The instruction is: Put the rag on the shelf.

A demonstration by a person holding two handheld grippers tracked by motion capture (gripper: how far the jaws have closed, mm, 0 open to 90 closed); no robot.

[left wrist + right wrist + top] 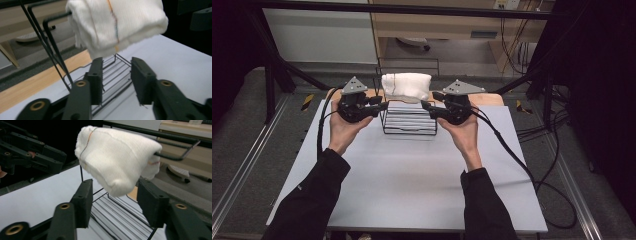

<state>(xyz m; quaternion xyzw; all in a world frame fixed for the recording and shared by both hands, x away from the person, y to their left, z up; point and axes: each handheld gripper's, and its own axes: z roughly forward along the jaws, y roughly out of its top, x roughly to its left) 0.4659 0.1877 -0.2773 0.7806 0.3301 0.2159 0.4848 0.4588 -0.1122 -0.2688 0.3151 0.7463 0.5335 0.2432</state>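
A folded white towel [406, 86] hangs over the top bar of a black wire rack [409, 119], which stands at the upper middle of the high view on a pale grey desk [412, 180]. The left gripper [380, 106] sits just left of the rack and the right gripper [428, 107] just right of it, each pointing inward below the towel's lower corners. In the left gripper view the towel [115, 25] fills the upper middle, above and beyond the jaws, which stand partly apart with nothing between them. In the right gripper view the towel [116, 157] likewise hangs above the gap between the moderately parted, empty jaws, with the rack's wire floor [125, 216] below.
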